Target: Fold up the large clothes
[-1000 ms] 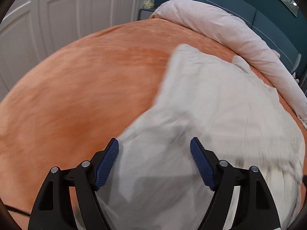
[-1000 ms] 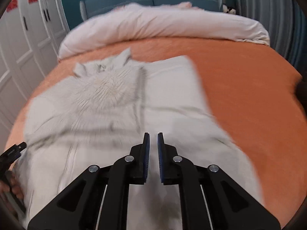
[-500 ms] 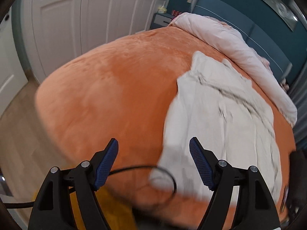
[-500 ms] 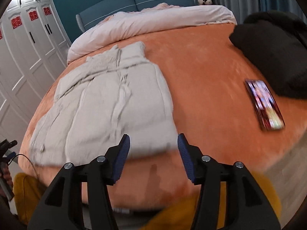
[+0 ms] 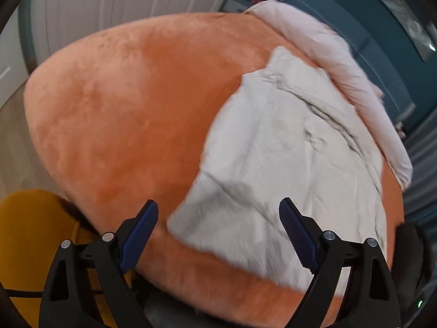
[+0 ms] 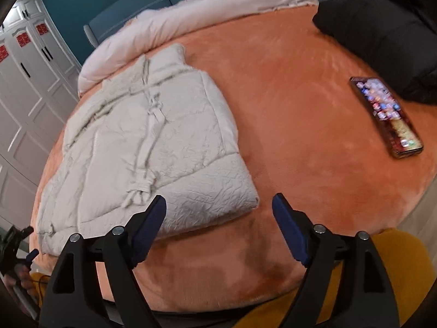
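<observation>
Jaws of both the left gripper (image 5: 218,229) and right gripper (image 6: 218,224) gape empty above the bed (image 6: 300,109). Center-left, a puffy white jacket (image 6: 153,136) looks light, soft, slippery; grip its lower hem corners.

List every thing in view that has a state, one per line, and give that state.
White jacket: lying flat on the bed, sides folded in, not held.
Left gripper: open, empty, above the jacket's near edge.
Right gripper: open, empty, by the jacket's near corner.
Phone: face up on the bed, screen lit.
Black garment: bunched up, unfolded.
Pink duvet: rolled back along the headboard.
Wardrobe doors: shut.
</observation>
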